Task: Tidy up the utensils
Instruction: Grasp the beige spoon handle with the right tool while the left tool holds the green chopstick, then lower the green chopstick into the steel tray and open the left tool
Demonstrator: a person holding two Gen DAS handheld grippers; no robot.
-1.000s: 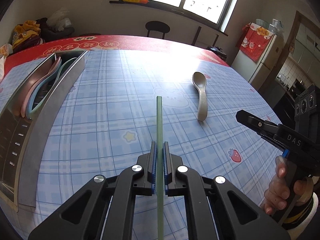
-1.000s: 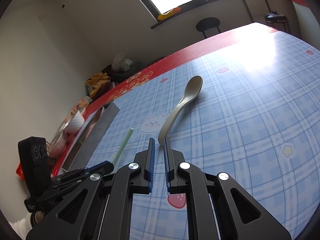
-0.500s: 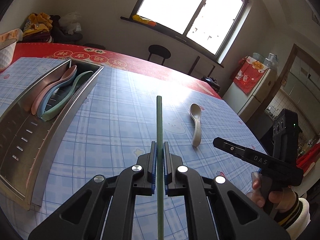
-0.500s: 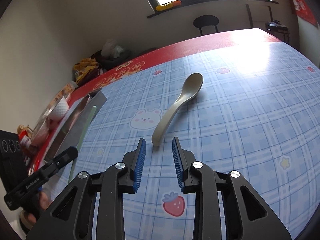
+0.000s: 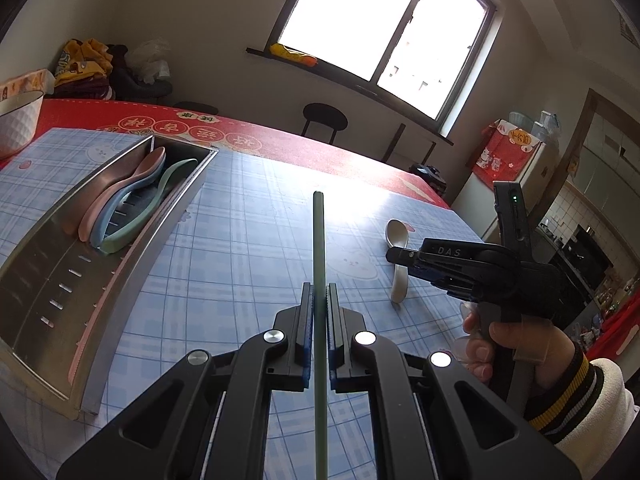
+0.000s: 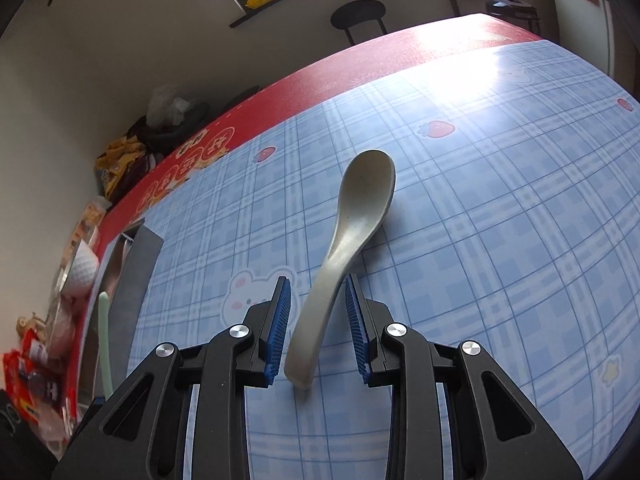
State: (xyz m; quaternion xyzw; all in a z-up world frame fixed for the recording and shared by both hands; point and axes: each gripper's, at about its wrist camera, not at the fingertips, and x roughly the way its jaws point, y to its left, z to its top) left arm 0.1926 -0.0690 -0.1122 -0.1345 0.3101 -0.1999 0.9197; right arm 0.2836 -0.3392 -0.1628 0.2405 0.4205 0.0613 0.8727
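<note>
I have two steps in hand at once. My left gripper (image 5: 319, 320) is clamped on a green chopstick (image 5: 319, 248), which runs straight out ahead between the pads and also back beneath the gripper body; it is carried clear of the desk (image 5: 248, 240). The steel tray (image 5: 132, 264) lies ahead and to the left of this gripper, with three spoons, pink (image 5: 120, 196), blue (image 5: 116, 216) and green (image 5: 148, 216), resting side by side inside it. My right gripper (image 6: 318, 332) stands parted, with the handle of the beige spoon (image 6: 352, 220) lying between its blue pads (image 6: 280, 328); I see a gap on each side, so nothing is pressed yet. The spoon lies flat on the desk, its bowl pointing away from the gripper and its handle end reaching back close to the gripper body. I judge the current step to be the pre-grasp on the beige spoon, with the chopstick awaiting delivery. The next move for the right side calls for closing squarely on the handle; the handle sits slightly skewed between the pads, so I would expect it to swivel as they meet it. For the left side, the next move calls for swinging left toward the tray and lining the chopstick up with its long axis before release. Which tray compartment suits the chopstick I cannot tell.
</note>
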